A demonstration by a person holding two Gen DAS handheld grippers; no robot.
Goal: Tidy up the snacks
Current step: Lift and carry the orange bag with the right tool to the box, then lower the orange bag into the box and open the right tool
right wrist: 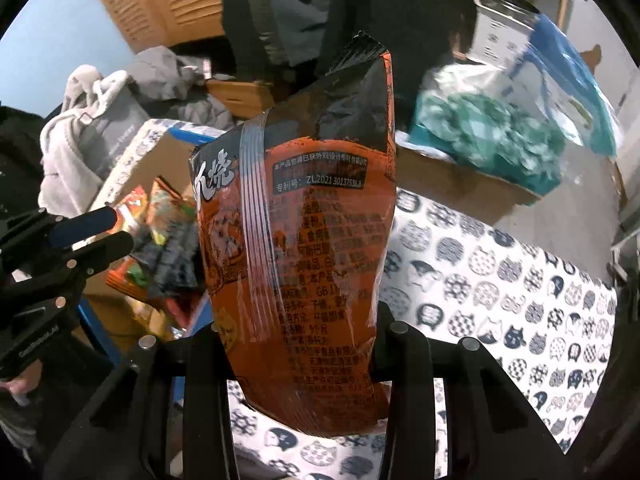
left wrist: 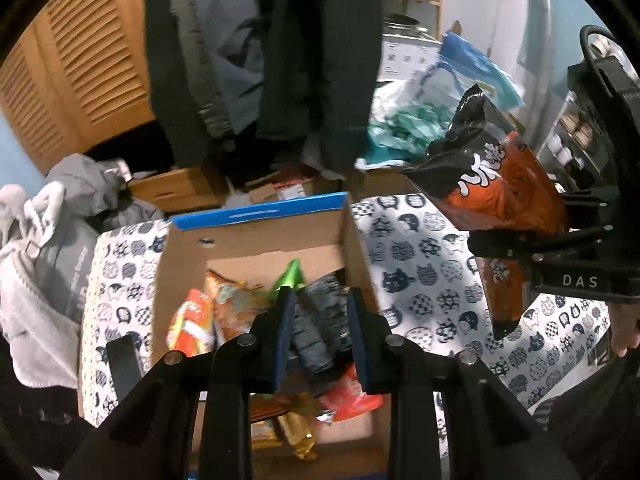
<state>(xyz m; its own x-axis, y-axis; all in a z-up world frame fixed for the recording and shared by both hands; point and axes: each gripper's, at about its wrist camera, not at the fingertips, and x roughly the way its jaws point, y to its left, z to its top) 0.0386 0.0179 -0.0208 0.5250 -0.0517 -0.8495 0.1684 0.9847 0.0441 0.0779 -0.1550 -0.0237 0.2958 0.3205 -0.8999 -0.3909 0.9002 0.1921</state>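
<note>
right hand-held gripper (right wrist: 304, 344) clamping orange snack bag (right wrist: 312, 240)

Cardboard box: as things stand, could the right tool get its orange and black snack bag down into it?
Probably yes. The cardboard box is open-topped, and the right tool, shut on the orange and black snack bag, is beside it above the cat-print cloth. Only the left tool over the box might interfere.

I see an orange-and-black snack bag (right wrist: 304, 240), a brown cardboard box (left wrist: 256, 240) with a blue flap, and a white cat-patterned cloth (right wrist: 500, 280).
</note>
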